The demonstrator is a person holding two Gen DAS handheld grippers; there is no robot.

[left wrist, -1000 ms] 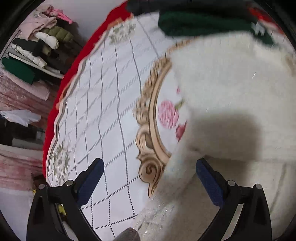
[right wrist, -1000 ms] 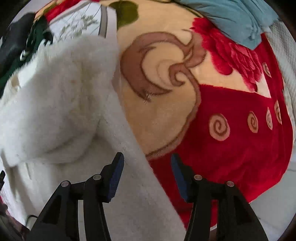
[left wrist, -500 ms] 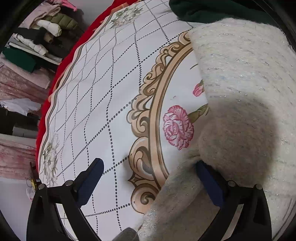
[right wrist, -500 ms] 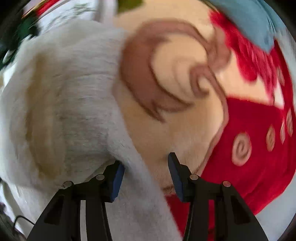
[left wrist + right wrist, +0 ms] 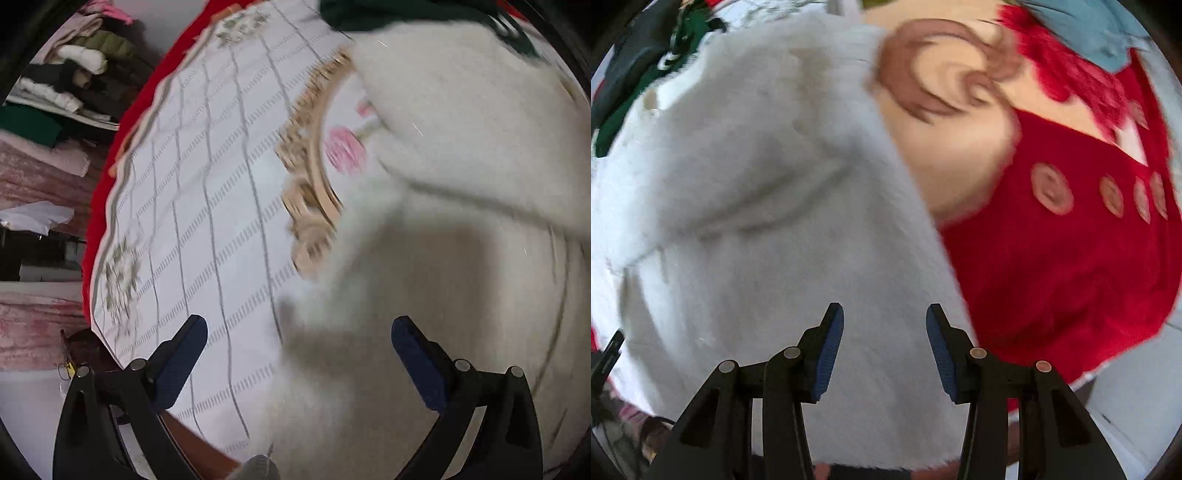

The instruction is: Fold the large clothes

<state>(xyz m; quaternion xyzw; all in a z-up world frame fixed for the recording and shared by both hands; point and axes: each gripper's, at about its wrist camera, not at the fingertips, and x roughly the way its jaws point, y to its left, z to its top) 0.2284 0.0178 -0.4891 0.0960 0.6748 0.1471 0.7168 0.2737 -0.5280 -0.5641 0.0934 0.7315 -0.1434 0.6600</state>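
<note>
A large fluffy white garment lies on the bed, with one part folded over the rest. In the left wrist view it fills the right half. My left gripper is open wide and empty, above the garment's left edge. In the right wrist view the same garment fills the left and middle. My right gripper is open and empty, above the garment's near right part.
A white quilted cover with a gold floral frame lies under the garment. A red and beige flowered blanket lies to the right. Dark green clothing lies at the far end, a blue-grey cloth at far right. Stacked clothes sit on shelves left.
Both grippers have pulled back from the garment. The right gripper has shifted left over the white fabric. Both stay open with nothing held.
</note>
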